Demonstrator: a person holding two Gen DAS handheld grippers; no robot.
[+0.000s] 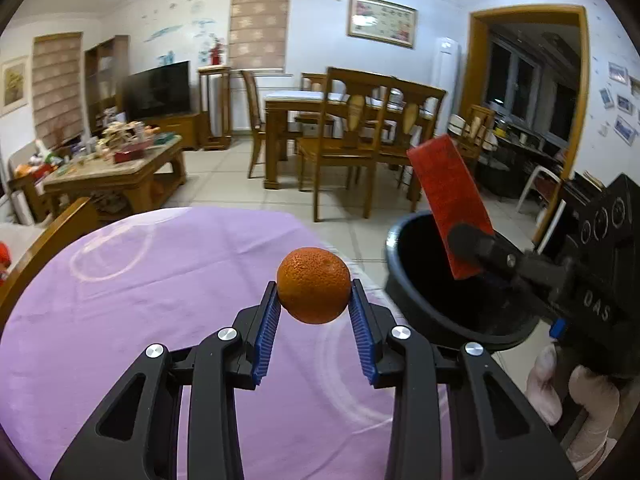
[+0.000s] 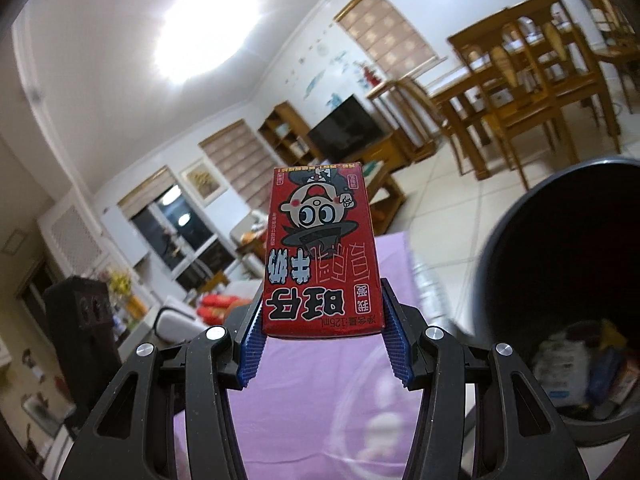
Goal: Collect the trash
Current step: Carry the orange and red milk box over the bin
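My left gripper (image 1: 314, 298) is shut on an orange (image 1: 313, 285) and holds it above the purple tablecloth (image 1: 160, 300). My right gripper (image 2: 322, 312) is shut on a red milk carton (image 2: 320, 252), printed with a cartoon face. In the left wrist view the carton (image 1: 448, 200) is held tilted over the rim of the black trash bin (image 1: 432, 300), to the right of the orange. In the right wrist view the bin (image 2: 500, 280) is at the right, with several pieces of trash (image 2: 580, 376) at its bottom.
The bin stands off the table's right edge. Beyond the table are a tiled floor, a wooden dining set (image 1: 352, 120), a cluttered coffee table (image 1: 116, 168) and a TV (image 1: 158, 90). A wooden chair back (image 1: 48, 240) is at the table's left.
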